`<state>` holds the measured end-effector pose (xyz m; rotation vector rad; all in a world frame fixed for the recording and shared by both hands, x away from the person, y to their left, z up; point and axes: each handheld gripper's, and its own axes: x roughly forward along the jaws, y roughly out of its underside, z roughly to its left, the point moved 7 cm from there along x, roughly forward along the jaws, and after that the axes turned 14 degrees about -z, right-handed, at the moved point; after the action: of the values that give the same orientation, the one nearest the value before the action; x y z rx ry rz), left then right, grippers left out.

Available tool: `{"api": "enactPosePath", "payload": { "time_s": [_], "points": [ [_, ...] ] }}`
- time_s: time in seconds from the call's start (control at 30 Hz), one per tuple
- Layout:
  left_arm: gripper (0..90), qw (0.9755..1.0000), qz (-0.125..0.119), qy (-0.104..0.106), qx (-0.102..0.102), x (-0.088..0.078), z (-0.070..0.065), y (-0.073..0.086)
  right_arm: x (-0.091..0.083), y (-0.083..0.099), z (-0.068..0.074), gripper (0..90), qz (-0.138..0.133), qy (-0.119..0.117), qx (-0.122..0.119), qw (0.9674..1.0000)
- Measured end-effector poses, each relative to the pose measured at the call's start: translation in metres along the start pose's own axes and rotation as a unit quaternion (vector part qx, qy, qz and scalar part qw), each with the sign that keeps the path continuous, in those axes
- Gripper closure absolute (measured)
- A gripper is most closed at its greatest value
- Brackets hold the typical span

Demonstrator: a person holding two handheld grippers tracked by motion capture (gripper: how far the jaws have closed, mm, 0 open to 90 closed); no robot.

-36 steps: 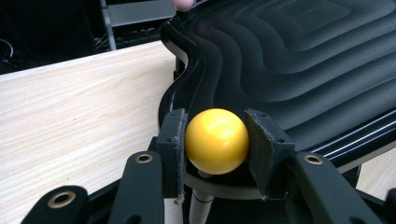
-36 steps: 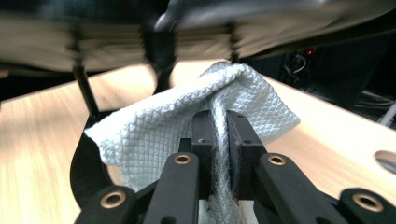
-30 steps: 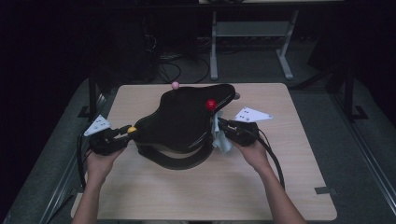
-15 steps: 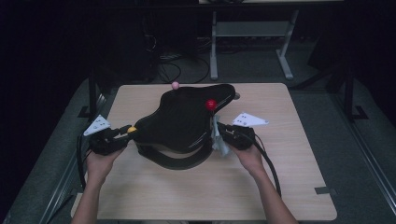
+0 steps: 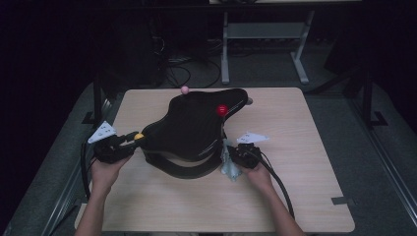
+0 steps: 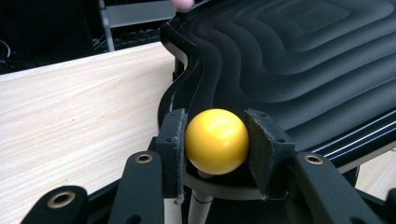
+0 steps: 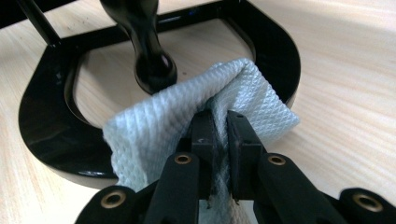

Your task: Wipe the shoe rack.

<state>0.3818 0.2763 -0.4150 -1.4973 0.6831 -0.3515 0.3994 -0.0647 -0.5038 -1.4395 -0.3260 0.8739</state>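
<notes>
Black ridged top (image 6: 299, 60) runs off the upper and right edges of the left gripper view; pink ball (image 6: 183, 3) is cut by the top edge. White cloth (image 7: 187, 126) hides part of the black base ring (image 7: 46, 121) in the right gripper view. Post under the yellow ball (image 6: 216, 141) mostly hidden.

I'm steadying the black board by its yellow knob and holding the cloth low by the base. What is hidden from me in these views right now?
- High view: whether the cloth touches the black base; dim light and the right gripper hide it.
- Right gripper view: the board's top is cut off by the upper edge; the cloth covers part of the base.
- Left gripper view: the stem under the yellow knob is hidden behind the left gripper.
- Left gripper view: the pink knob is cut by the top edge.
</notes>
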Motion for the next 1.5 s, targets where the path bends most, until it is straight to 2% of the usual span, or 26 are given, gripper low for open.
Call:
{"api": "enactPosePath", "payload": {
  "time_s": [0.07,0.2,0.23,0.3,0.43,0.5,0.6,0.7,0.8,0.97,1.03,1.1,1.23,1.3,1.43,1.5],
  "points": [
    [60.1,1.0,0.0,0.0,0.0,0.0,0.0,0.0,-0.004,-0.011,0.001,82.3,-0.016,0.001,-0.011,0.9998],
    [60.1,1.0,0.001,-0.001,0.001,0.0,0.0,0.0,-0.015,-0.041,0.005,82.3,-0.064,-0.006,-0.015,0.9978],
    [60.1,1.0,0.001,-0.001,0.001,0.0,0.0,0.0,-0.014,-0.041,0.005,82.4,-0.059,-0.006,-0.018,0.9981],
    [60.1,1.0,0.001,-0.001,0.001,0.0,0.0,0.0,-0.009,-0.032,0.006,82.4,-0.037,-0.004,-0.023,0.999],
    [60.1,1.0,0.002,0.0,0.004,-0.001,-0.001,0.0,0.001,0.003,0.001,82.3,0.019,0.007,-0.006,0.9998],
    [60.1,1.0,0.002,0.0,0.004,-0.001,-0.001,0.0,0.0,0.008,0.001,82.2,0.022,0.002,0.01,0.9997],
    [60.1,1.0,0.002,0.002,0.003,-0.001,-0.001,0.0,-0.008,-0.002,0.004,82.3,0.003,0.003,-0.004,1.0],
    [60.1,1.0,0.003,0.0,0.004,-0.001,-0.001,0.0,-0.023,-0.025,0.011,82.3,-0.037,-0.003,-0.016,0.9992],
    [60.1,1.0,0.003,-0.001,0.004,-0.001,-0.001,0.0,-0.039,-0.051,0.02,82.3,-0.077,-0.008,-0.035,0.9964],
    [60.1,1.0,0.003,0.0,0.005,-0.001,-0.001,0.0,-0.059,-0.088,0.036,82.4,-0.134,-0.025,-0.058,0.989],
    [60.2,1.0,0.003,0.0,0.004,-0.001,-0.001,0.0,-0.061,-0.095,0.042,82.3,-0.145,-0.033,-0.064,0.9869],
    [60.1,1.0,0.003,0.0,0.004,-0.001,-0.001,0.0,-0.058,-0.094,0.044,82.3,-0.147,-0.039,-0.065,0.9863],
    [60.2,1.0,0.002,0.001,0.005,-0.001,-0.001,0.0,-0.048,-0.075,0.04,82.4,-0.13,-0.031,-0.052,0.9896],
    [60.2,1.0,0.001,0.001,0.005,0.0,-0.001,0.0,-0.048,-0.076,0.04,82.4,-0.129,-0.027,-0.052,0.9899],
    [60.1,1.0,0.001,0.001,0.003,0.0,-0.001,0.0,-0.054,-0.1,0.05,82.3,-0.162,-0.032,-0.066,0.9841],
    [60.1,1.0,0.001,0.0,0.003,0.0,-0.001,0.0,-0.052,-0.101,0.051,82.3,-0.159,-0.03,-0.072,0.9842]
  ]
}}
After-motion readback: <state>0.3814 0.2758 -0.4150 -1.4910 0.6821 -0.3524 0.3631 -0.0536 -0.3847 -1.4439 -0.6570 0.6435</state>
